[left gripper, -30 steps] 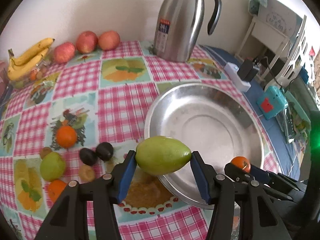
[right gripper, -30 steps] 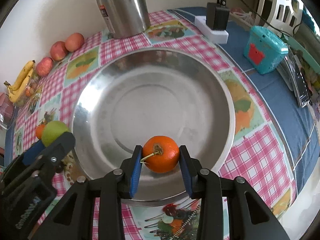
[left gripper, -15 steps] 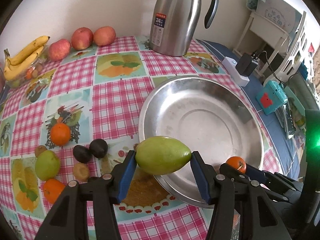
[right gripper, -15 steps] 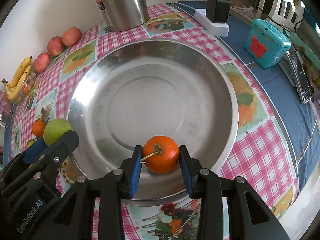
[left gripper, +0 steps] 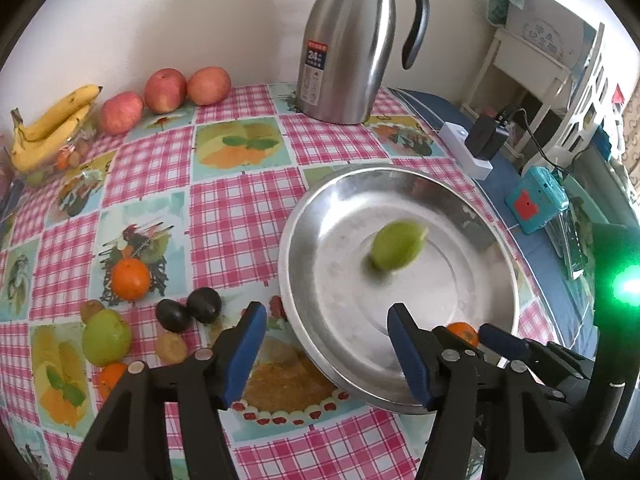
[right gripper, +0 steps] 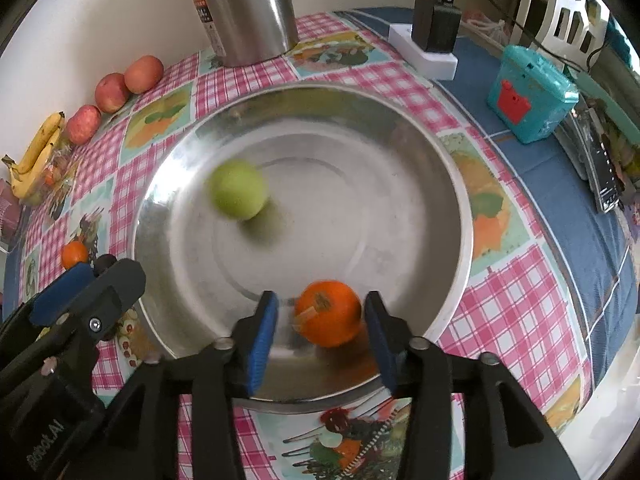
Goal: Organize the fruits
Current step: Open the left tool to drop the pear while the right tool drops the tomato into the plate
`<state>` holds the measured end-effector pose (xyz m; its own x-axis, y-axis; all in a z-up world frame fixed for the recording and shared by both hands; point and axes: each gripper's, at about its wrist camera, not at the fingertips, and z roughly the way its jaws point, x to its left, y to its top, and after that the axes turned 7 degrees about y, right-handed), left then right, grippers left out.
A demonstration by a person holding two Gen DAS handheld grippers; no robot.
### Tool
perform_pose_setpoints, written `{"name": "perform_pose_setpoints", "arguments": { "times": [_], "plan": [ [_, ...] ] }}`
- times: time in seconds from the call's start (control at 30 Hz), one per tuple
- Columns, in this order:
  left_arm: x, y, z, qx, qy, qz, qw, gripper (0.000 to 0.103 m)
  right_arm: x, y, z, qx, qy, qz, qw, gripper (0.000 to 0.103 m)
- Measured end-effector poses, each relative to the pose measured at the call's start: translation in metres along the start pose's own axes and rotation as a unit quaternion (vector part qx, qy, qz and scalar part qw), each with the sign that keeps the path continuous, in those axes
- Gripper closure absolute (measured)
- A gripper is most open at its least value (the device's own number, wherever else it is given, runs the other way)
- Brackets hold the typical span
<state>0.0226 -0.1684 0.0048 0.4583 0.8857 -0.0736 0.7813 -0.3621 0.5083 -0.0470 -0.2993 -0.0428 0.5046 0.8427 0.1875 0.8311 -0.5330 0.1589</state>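
My left gripper (left gripper: 326, 344) has just been opening and its jaws now stand apart with nothing between them. The green fruit (left gripper: 396, 250) lies blurred inside the metal dish (left gripper: 304, 240), near the dish's middle and well ahead of my blue pads (left gripper: 246, 344). From the right wrist view the same green fruit (right gripper: 239, 195) sits in the left part of the dish (right gripper: 452, 184), with its shadow just beside it on the metal.

My right gripper (right gripper: 320, 328) points down over the near side of the dish. Its jaws have just been opening too. The orange (right gripper: 329, 312) is between them, resting on the dish floor; it sits close against the right pad and clear of the left one, so I am not squeezing it. In the left wrist view only a sliver of that orange (left gripper: 463, 330) shows behind my right gripper's black fingers.

On the checked tablecloth (left gripper: 236, 220), left of the dish, more fruit waits: another orange (left gripper: 130, 279), two dark fruits (left gripper: 189, 309) touching each other, a green pear-like fruit (left gripper: 106, 337), and a small brown one (left gripper: 171, 345). Three apples (left gripper: 164, 92) line the wall beside the bananas (left gripper: 52, 124). A steel jug (left gripper: 346, 52) stands behind the dish.
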Motion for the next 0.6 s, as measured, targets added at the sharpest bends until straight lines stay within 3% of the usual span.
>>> {"name": "perform_pose_setpoints", "arguments": {
  "times": [0.33,0.43,0.6],
  "plan": [
    [0.043,0.002,-0.014,0.002,0.031,-0.080,0.9963,0.022,0.004,0.000,-0.008,-0.017,0.000,-0.007,1.000,0.033],
    [0.065,-0.001,-0.016,0.011,0.072,-0.109,0.9914,0.013,0.008,-0.001,-0.007,-0.017,0.001,-0.014,1.000,0.023],
    [0.103,-0.013,-0.020,0.030,0.133,-0.153,0.9788,0.002,0.013,-0.003,-0.006,-0.018,0.002,-0.025,1.000,0.022]
  ]
}}
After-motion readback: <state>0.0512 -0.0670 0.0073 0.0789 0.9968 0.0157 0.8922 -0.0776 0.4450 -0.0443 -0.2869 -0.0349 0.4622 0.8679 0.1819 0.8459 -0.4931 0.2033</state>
